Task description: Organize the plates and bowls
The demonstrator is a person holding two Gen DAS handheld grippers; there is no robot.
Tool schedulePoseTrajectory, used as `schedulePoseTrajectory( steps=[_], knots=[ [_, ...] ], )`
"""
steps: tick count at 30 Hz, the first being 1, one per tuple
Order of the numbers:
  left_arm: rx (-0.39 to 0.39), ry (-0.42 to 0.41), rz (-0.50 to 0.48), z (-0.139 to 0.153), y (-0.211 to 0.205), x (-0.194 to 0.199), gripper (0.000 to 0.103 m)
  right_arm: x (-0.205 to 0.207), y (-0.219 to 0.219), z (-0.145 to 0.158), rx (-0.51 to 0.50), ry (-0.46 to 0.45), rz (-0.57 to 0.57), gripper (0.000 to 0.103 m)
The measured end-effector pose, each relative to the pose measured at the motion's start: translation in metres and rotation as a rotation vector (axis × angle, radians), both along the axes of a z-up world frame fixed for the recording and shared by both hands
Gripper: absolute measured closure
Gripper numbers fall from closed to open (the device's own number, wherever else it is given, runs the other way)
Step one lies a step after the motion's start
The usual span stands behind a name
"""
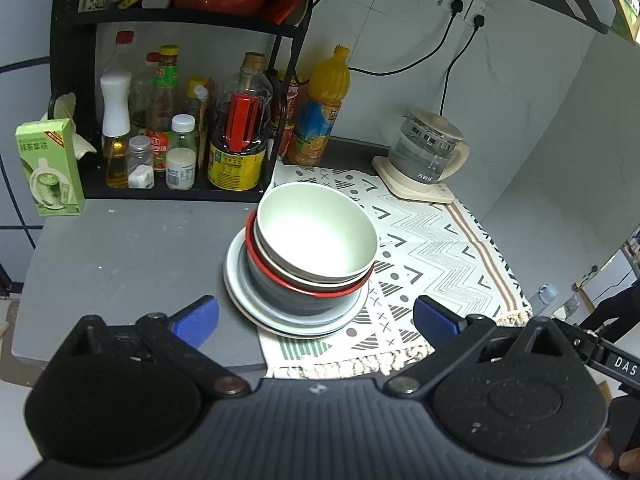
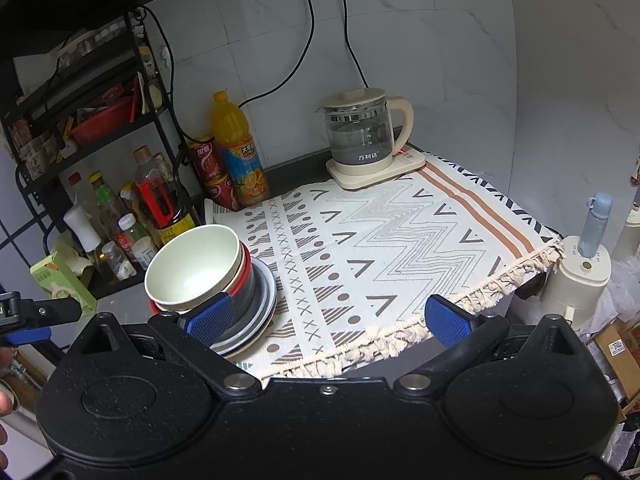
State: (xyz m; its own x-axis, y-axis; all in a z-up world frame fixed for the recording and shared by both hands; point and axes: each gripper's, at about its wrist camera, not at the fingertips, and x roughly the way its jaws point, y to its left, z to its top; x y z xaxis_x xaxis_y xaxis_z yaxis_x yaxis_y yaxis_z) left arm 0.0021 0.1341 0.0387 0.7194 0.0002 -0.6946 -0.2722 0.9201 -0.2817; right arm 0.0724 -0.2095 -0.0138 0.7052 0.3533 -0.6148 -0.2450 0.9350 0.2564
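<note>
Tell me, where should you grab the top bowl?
Probably by its rim. The top bowl sits nested in the stack, so only its thin upper edge is free. Coming from above, one finger inside and one outside, seems best.

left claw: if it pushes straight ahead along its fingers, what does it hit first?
Most likely the stack of bowls and plates, which sits centred between the open left claw fingers, straight ahead. The bottom plate's near rim would probably be touched first, though height above the counter is hard to judge.

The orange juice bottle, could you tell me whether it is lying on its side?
No, the orange juice bottle stands upright beside the red cans.
</note>
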Motion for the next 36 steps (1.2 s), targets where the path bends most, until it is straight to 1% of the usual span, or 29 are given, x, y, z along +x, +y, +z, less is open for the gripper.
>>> schedulePoseTrajectory(
  steps=[5, 10, 16, 28, 36],
  knots=[
    [0.028, 0.005, -0.006, -0.001, -0.001, -0.011, 0.001, -0.009, 0.003, 0.000, -0.006, -0.004, 0.024, 0.000],
    [0.060, 0.003, 0.000, -0.002, -0.002, -0.024, 0.001, -0.017, 0.009, 0.001, -0.043, -0.026, 0.043, 0.000],
    [0.067, 0.009, -0.003, -0.005, -0.004, -0.037, 0.001, -0.024, 0.013, 0.001, -0.048, -0.034, 0.064, 0.000],
    [0.113, -0.001, -0.008, -0.005, -0.014, -0.052, 0.001, -0.035, 0.014, 0.003, -0.054, -0.049, 0.088, 0.000],
    [0.114, 0.002, -0.007, -0.007, -0.015, -0.057, 0.001, -0.038, 0.015, 0.001, -0.053, -0.045, 0.100, 0.000]
  ],
)
